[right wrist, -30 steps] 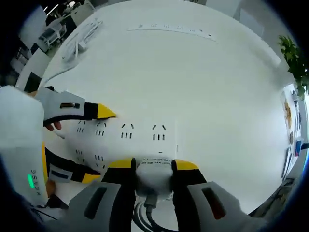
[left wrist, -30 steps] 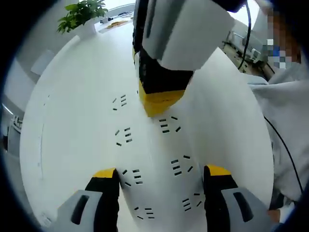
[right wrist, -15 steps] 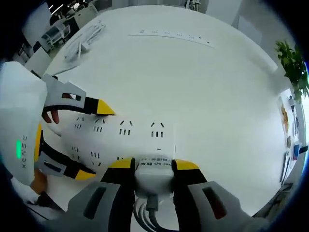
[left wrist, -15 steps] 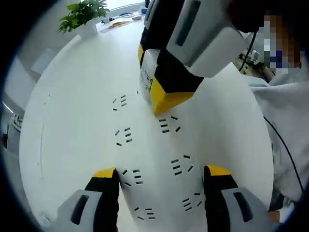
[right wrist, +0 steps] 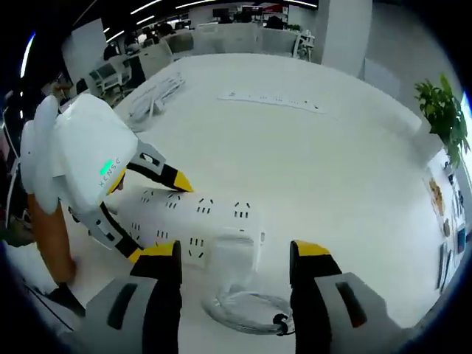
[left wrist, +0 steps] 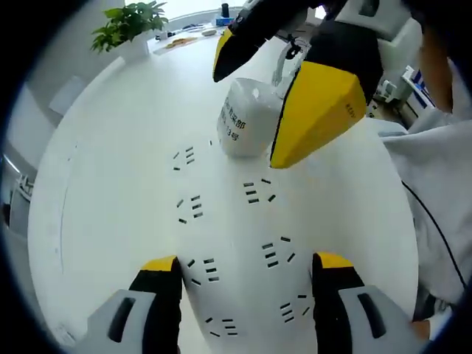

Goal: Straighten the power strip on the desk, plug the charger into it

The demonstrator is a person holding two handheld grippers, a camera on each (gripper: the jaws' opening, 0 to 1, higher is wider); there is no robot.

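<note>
The white power strip (left wrist: 236, 236) lies on the white desk (left wrist: 110, 184), and my left gripper (left wrist: 245, 265) is shut across its near end, one jaw on each long side. In the right gripper view that gripper (right wrist: 156, 217) clamps the strip (right wrist: 214, 214) at its left end. The white charger (left wrist: 242, 122) stands plugged into the strip's far end. My right gripper (right wrist: 234, 254) is open, its jaws wide on either side of the charger (right wrist: 236, 258) without touching it. Seen from the left gripper view, the right gripper (left wrist: 269, 88) hovers over the charger.
The charger's coiled cable (right wrist: 243, 310) lies on the desk just in front of it. A second power strip (right wrist: 269, 99) and loose white cables (right wrist: 151, 96) lie at the far side. A potted plant (left wrist: 129, 22) stands at the desk's edge. A person's sleeve (left wrist: 435, 184) is close by.
My right gripper has let go of the charger, opened wide and drawn back from it. The charger stays standing in the strip. The left gripper has kept its hold.
</note>
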